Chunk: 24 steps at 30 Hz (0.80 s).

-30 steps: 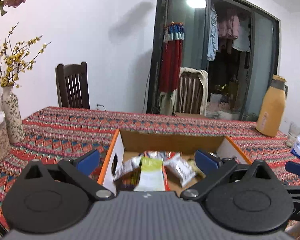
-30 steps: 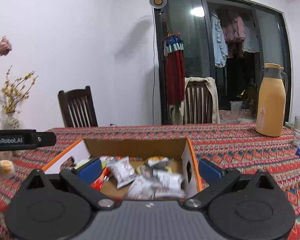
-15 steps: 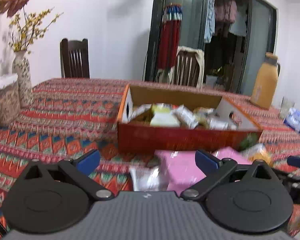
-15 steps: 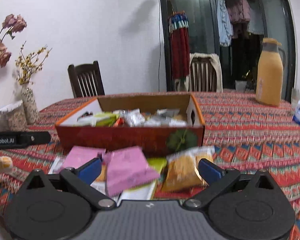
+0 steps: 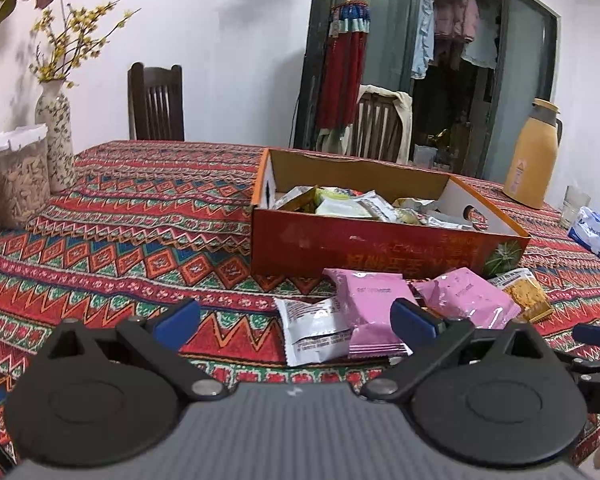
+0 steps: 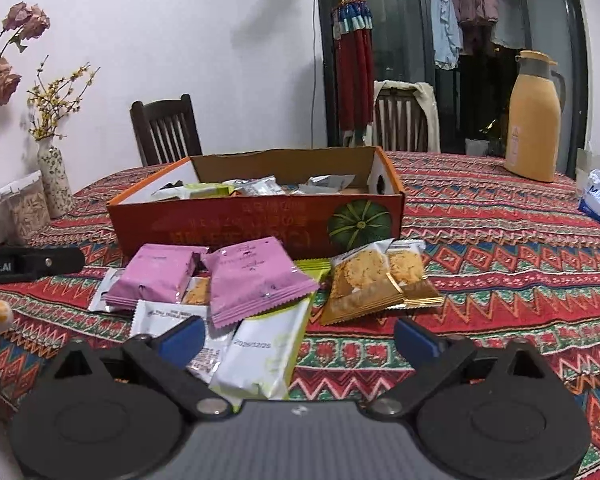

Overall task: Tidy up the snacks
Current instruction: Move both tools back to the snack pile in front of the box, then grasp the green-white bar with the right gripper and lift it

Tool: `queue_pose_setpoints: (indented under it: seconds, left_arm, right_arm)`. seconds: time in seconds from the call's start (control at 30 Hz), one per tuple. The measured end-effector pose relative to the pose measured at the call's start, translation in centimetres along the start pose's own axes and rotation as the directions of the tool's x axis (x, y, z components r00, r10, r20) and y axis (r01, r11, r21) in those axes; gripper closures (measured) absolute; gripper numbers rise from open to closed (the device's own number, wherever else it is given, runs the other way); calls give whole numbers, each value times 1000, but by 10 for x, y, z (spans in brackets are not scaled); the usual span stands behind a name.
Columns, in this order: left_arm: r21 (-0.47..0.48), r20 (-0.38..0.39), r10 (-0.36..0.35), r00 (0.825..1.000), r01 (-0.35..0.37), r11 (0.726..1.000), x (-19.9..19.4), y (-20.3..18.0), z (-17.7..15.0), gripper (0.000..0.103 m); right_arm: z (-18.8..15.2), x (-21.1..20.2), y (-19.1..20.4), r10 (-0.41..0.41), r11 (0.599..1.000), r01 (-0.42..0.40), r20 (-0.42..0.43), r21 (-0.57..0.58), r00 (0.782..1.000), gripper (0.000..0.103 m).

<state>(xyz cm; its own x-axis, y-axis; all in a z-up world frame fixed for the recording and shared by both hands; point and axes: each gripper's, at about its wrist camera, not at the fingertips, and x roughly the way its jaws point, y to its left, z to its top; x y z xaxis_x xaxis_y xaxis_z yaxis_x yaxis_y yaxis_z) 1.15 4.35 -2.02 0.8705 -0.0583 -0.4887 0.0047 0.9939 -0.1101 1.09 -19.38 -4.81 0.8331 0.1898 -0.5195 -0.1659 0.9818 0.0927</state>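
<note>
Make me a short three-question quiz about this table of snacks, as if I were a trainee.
1. True or false: the two pink packets lie inside the cardboard box.
2. Which stands at the far right of the table? A) vase B) yellow flask C) chair
3. Fill in: the cracker packets lie on the table in ____ of the box.

Key
1. False: they lie on the tablecloth in front of it.
2. B
3. front
</note>
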Motion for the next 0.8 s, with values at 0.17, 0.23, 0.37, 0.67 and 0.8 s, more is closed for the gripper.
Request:
queue_pose_setpoints:
  seconds: [0.17,0.23,0.37,0.67,0.8]
  left_arm:
    - [-6,-2,1,1000,-1,1000,-1,5,-1,0]
    - [-7,-4,1,1000,-1,1000,0,5,-1,0]
    - [-7,-14,-8,1000,8,1000,3,2,-2,0]
    - [-16,-13,-7,1000,7,1000,4,7,-2,0]
    - [-12,-27,-18,999,18,1000,6,3,-3,0]
  right_arm:
    - [-1,7,2,9,1000,-9,-30,7,1000,17]
    - [0,8,2,17,1000,-17,-28,16,999,17]
    - [8,15,12,18,1000,-18,-24,0,1000,23]
    - [7,47,16,2,1000,0,-116,14,993,58]
    - [4,49,20,-29,999,25,-101,-39,994,59]
